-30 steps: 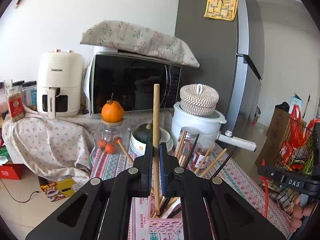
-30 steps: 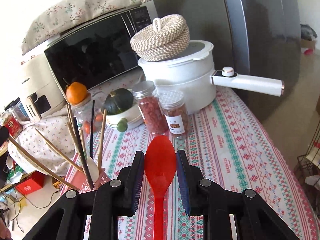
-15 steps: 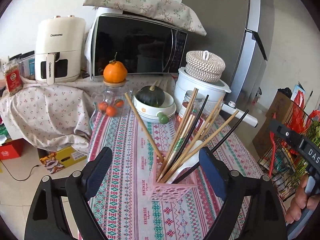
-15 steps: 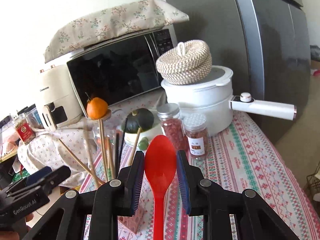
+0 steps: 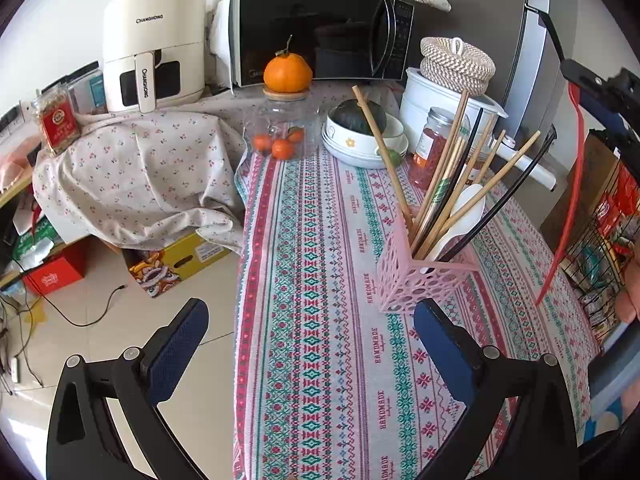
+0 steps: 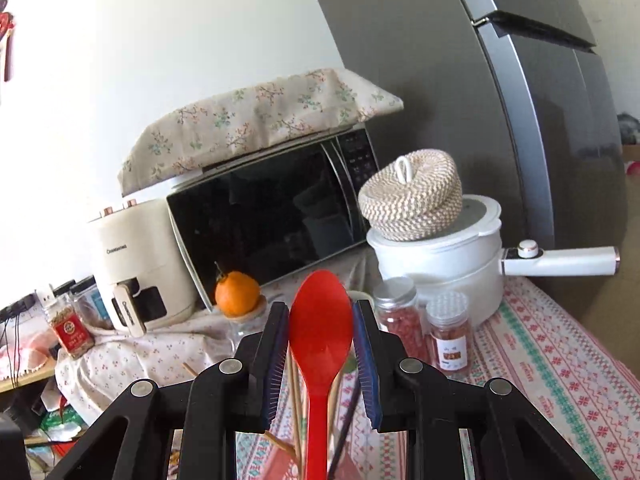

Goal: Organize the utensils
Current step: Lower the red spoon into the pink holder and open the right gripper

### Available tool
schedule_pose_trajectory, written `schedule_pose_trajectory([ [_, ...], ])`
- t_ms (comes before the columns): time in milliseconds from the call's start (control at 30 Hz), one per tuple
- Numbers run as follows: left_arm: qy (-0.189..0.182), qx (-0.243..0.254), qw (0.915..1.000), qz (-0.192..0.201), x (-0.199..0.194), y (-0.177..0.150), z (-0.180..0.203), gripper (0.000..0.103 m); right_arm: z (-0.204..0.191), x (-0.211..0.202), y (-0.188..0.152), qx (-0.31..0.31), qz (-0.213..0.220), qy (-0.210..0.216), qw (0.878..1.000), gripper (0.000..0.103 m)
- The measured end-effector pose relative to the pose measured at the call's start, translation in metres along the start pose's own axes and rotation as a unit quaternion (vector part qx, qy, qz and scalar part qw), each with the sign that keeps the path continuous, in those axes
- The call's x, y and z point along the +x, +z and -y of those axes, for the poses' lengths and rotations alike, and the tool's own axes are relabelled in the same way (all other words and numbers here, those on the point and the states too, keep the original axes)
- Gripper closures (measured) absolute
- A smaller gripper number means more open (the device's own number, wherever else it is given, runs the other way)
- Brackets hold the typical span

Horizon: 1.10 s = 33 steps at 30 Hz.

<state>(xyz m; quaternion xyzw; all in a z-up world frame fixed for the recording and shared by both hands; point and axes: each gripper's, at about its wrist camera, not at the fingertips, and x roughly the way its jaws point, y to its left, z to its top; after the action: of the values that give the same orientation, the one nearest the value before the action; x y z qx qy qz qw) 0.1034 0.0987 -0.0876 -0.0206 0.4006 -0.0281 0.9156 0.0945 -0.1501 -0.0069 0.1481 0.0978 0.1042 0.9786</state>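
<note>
Kitchen corner: bench (image 5: pixel 320 360) under a red/green patterned cloth, microwave (image 5: pixel 320 28) and white air fryer (image 5: pixel 154 44) at the back, grey fridge (image 6: pixel 460 100) on the right side. White pot (image 6: pixel 436 258) with a woven lid (image 6: pixel 412 200) sits by two red-filled jars (image 6: pixel 448 336).

Pink perforated holder (image 5: pixel 416 276) stands on the bench, right of centre in the left wrist view. It's packed with wooden chopsticks (image 5: pixel 440 168) fanned out at angles, a couple of black ones, plus a white spoon (image 5: pixel 460 220) leaning in among them.

Left tongs (image 5: pixel 308 348): wide open, empty, hovering low in front of the holder, not touching it.

Right tongs (image 6: pixel 320 352): clamped on a red plastic spoon (image 6: pixel 320 328), bowl end up between the blue pads, handle running down. Glossy, solid red. In the left wrist view the same spoon's handle (image 5: pixel 568 216) hangs thin and slightly curved at the right edge, above the bench, apart from the holder.
</note>
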Motion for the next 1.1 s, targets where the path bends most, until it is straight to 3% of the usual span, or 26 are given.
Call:
schedule_pose_trajectory([
  [133, 0.012, 0.005, 0.9999, -0.002, -0.002, -0.002, -0.01, 0.0, -0.018, 0.019, -0.004, -0.009, 0.026, -0.018, 0.999, 0.074],
  [500, -0.004, -0.034, 0.9994, 0.0, -0.004, 0.006, -0.027, 0.0, -0.047, 0.063, -0.038, -0.044, 0.092, -0.059, 0.993, 0.074],
  [733, -0.001, -0.052, 0.9986, 0.013, -0.005, 0.01, -0.027, 0.0, -0.04, 0.069, -0.05, -0.034, 0.088, -0.069, 0.993, 0.072],
  [833, -0.014, -0.047, 0.9985, 0.022, -0.008, 0.011, -0.021, 0.0, -0.034, 0.054, -0.042, -0.01, 0.086, -0.052, 0.995, 0.053],
  [1000, -0.034, -0.061, 0.9971, 0.029, -0.016, 0.014, -0.011, 0.0, -0.027, 0.014, -0.01, -0.021, 0.099, -0.031, 0.994, 0.014],
  [1100, -0.055, -0.069, 0.9954, 0.037, -0.028, 0.016, 0.001, 0.0, -0.015, -0.012, 0.006, -0.027, 0.096, -0.044, 0.994, 0.0],
])
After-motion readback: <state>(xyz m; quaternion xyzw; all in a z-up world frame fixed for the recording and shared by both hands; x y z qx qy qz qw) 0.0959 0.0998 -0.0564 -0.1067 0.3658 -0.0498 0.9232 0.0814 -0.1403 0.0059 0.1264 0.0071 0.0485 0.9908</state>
